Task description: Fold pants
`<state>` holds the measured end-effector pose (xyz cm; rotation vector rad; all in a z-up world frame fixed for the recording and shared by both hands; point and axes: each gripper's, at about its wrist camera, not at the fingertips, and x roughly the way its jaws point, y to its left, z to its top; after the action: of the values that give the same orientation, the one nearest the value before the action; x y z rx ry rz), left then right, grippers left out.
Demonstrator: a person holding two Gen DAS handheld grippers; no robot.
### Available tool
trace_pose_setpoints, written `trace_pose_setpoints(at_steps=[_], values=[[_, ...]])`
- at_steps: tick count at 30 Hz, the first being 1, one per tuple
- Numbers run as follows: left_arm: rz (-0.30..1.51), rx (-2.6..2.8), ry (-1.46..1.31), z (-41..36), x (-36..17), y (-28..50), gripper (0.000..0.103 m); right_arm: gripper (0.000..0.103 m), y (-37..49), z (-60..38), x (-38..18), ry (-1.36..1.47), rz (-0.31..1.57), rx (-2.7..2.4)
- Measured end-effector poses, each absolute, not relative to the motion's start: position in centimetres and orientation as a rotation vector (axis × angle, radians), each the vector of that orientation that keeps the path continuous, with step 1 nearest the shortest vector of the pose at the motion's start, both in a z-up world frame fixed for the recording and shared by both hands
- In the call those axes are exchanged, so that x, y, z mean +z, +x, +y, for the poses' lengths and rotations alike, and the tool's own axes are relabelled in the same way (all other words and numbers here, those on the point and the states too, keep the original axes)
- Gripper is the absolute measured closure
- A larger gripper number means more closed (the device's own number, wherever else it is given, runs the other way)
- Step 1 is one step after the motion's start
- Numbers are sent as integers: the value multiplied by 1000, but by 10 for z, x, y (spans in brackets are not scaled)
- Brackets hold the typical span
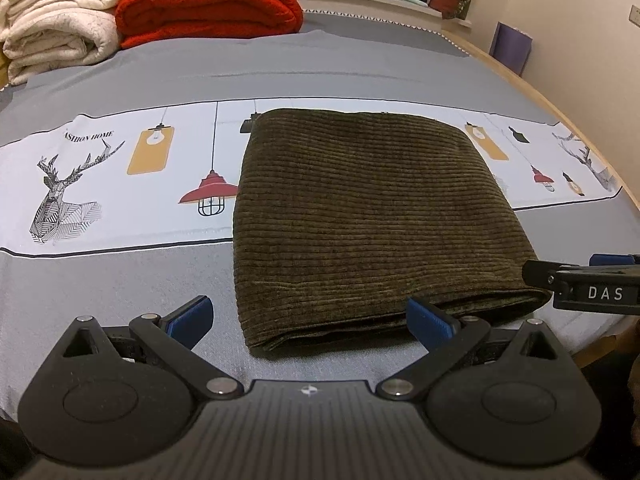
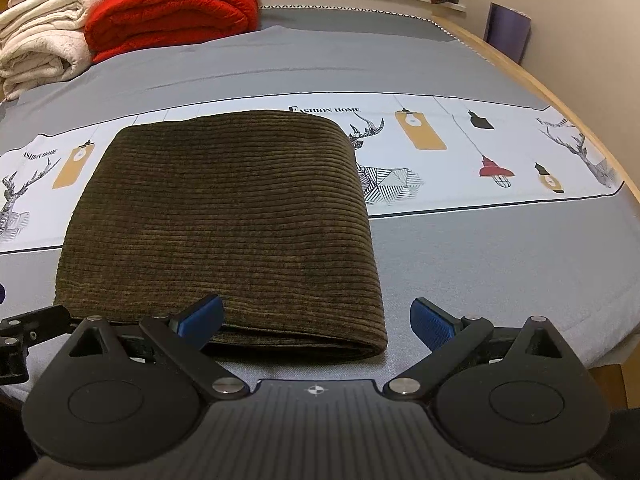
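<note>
On bed [image 1: 120,280], folded pants [image 1: 360,216].

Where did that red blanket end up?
The red blanket sits folded at the far left end of the bed in both views, right beside a stack of cream blankets and well behind the folded pants.

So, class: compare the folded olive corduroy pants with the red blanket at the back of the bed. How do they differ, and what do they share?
The pants are dark olive with ribbed cords; the red blanket is bright and looks plush. The pants lie as a flat, thin rectangle; the blanket is a thick, rounded bundle. The pants lie alone in the foreground; the blanket sits against cream blankets. Both are folded on the bed.
</note>
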<state>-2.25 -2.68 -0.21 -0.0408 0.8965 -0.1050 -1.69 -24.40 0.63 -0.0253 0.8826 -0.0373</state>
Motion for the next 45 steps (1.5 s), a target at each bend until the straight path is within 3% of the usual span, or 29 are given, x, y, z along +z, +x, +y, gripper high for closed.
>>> trace_pose_setpoints(at_steps=[45], values=[[900, -118, -29, -28, -5, -22, 0, 4, -17, -241, 1, -28, 891, -37]])
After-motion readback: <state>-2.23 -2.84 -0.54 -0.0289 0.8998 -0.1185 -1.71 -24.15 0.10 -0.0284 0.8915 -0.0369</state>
